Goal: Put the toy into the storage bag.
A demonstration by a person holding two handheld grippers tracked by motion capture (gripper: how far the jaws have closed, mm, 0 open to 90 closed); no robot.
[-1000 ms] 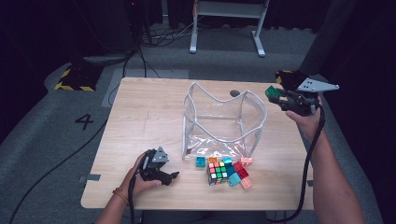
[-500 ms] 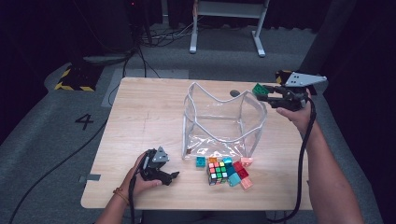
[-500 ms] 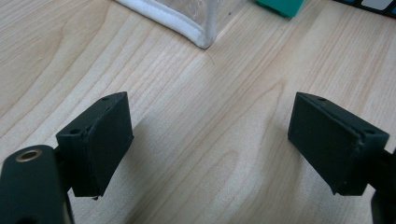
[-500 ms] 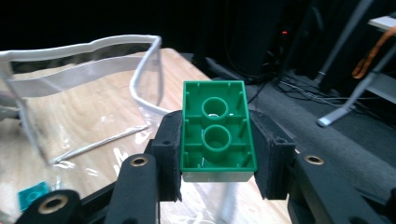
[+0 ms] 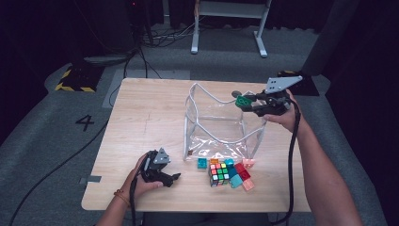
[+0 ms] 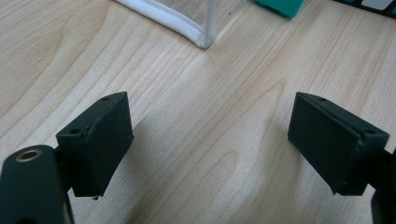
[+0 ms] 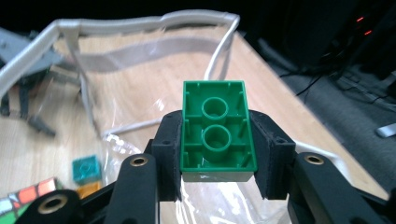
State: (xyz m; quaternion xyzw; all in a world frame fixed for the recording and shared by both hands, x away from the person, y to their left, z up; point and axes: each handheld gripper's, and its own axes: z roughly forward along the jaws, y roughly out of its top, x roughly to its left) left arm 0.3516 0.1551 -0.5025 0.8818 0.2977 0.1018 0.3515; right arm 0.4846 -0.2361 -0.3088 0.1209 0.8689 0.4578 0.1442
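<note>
A green toy brick (image 7: 217, 131) is clamped between the jaws of my right gripper (image 7: 217, 158), its hollow underside facing the camera. In the high view the right gripper (image 5: 251, 104) holds the green brick (image 5: 243, 101) over the right rim of a clear plastic bag (image 5: 219, 127) with white edging that stands open on the table. My left gripper (image 5: 169, 179) rests low near the table's front edge, left of the bag. In the left gripper view its jaws (image 6: 210, 149) stand wide apart over bare wood with nothing between them.
A scrambled puzzle cube (image 5: 218, 173) and several loose coloured bricks (image 5: 241, 175) lie in front of the bag. A small teal brick (image 5: 202, 163) sits apart by the bag's front left corner. The wooden table (image 5: 146, 117) has bare room at left and rear. A metal stand (image 5: 228, 23) is on the floor behind.
My right gripper has carried the green brick leftward, from beyond the bag's right side to above its right rim. The left gripper has stayed put.
</note>
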